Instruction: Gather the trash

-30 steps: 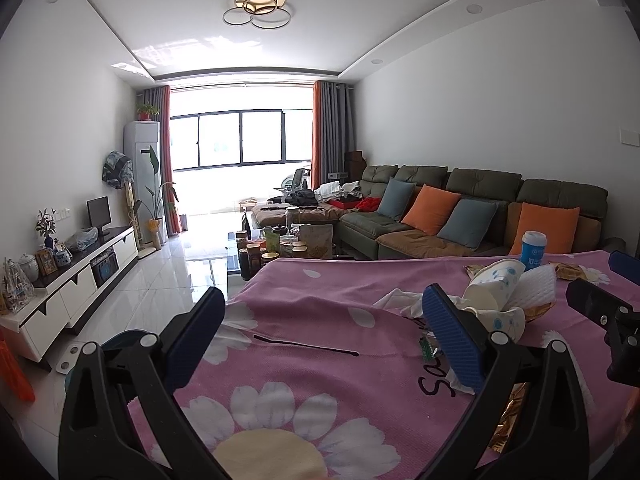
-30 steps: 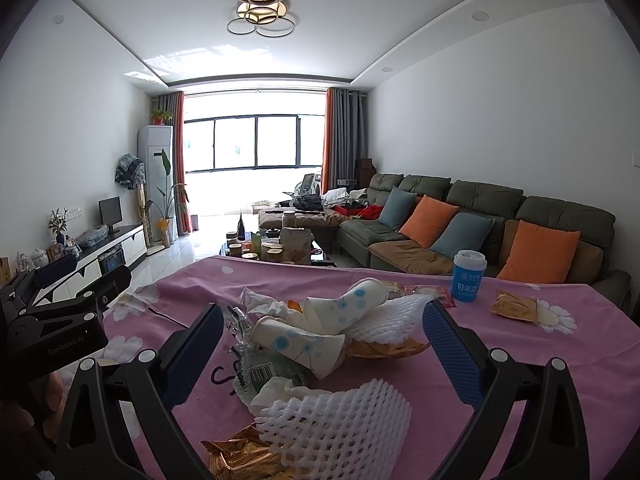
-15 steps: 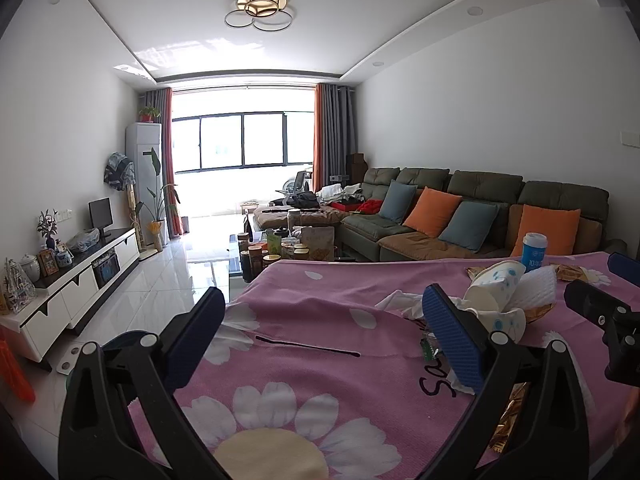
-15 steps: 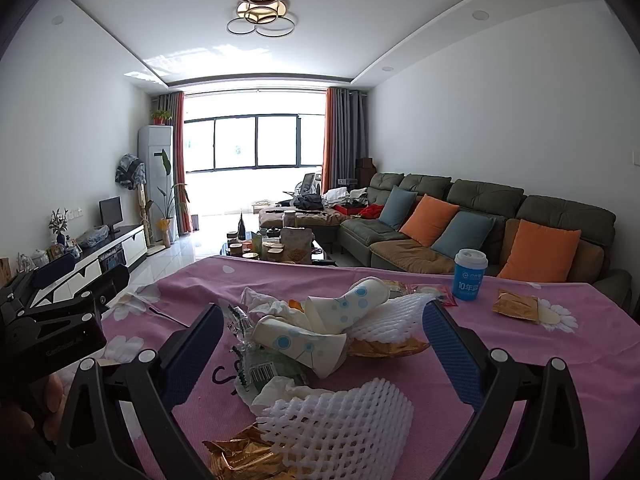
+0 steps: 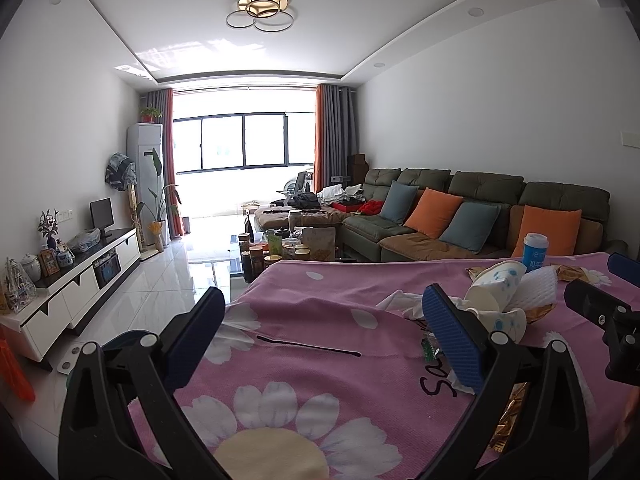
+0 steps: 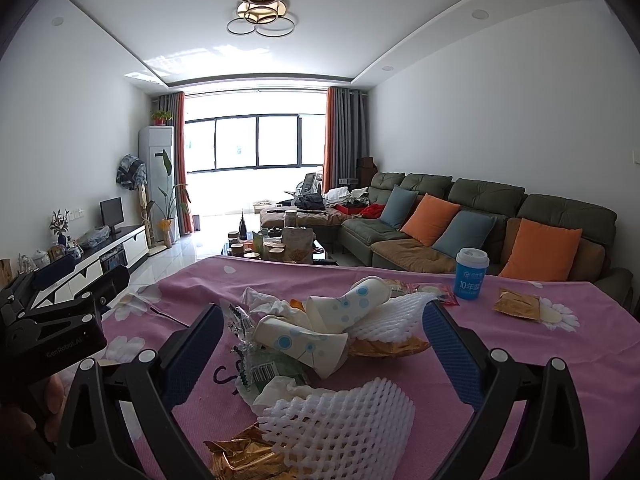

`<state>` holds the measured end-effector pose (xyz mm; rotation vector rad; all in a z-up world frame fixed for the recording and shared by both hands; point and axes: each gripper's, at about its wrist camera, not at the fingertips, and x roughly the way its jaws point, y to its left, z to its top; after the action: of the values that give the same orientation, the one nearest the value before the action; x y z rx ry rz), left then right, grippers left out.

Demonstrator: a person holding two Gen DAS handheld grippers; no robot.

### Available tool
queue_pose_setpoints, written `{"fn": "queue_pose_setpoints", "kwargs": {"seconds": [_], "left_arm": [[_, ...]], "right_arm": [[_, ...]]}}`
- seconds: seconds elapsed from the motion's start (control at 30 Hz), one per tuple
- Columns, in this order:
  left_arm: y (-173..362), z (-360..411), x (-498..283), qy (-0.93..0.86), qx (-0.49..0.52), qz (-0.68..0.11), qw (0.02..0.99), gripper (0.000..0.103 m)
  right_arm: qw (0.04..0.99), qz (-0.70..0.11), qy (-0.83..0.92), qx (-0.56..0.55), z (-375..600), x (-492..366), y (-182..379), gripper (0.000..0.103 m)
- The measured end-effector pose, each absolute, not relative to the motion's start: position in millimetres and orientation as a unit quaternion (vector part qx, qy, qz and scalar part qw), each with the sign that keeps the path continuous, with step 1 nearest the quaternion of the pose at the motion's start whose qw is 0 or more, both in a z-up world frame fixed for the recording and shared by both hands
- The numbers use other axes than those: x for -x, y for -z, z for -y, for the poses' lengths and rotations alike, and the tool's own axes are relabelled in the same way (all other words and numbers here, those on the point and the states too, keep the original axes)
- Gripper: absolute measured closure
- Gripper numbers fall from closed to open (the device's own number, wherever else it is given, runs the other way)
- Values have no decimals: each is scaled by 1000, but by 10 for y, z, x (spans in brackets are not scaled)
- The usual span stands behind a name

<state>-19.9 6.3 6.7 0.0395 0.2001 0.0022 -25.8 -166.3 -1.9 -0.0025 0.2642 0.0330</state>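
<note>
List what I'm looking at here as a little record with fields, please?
place: living room, table under a pink flowered cloth
trash pile: crumpled paper cups, white foam nets, gold wrappers, tissue
standing apart: blue cup with lid, upright
left gripper: open, over bare cloth, holding nothing
right gripper: open, facing the pile, holding nothing
background: green sofa, orange and blue cushions

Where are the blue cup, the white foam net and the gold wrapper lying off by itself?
blue cup (image 6: 471, 280): right wrist view, printed side.
white foam net (image 6: 340, 420): right wrist view, mesh middle.
gold wrapper (image 6: 516, 305): right wrist view, foil face.
</note>
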Motion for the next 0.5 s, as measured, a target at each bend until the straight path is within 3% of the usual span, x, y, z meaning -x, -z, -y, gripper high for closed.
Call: {"fn": "queue_pose_setpoints", "kwargs": {"seconds": [0.5], "left_arm": [[-64,-57,206,-1,-20,-100,995,6]], "right_arm": [[991,-133,-17,0,1664,247,27,7]]}}
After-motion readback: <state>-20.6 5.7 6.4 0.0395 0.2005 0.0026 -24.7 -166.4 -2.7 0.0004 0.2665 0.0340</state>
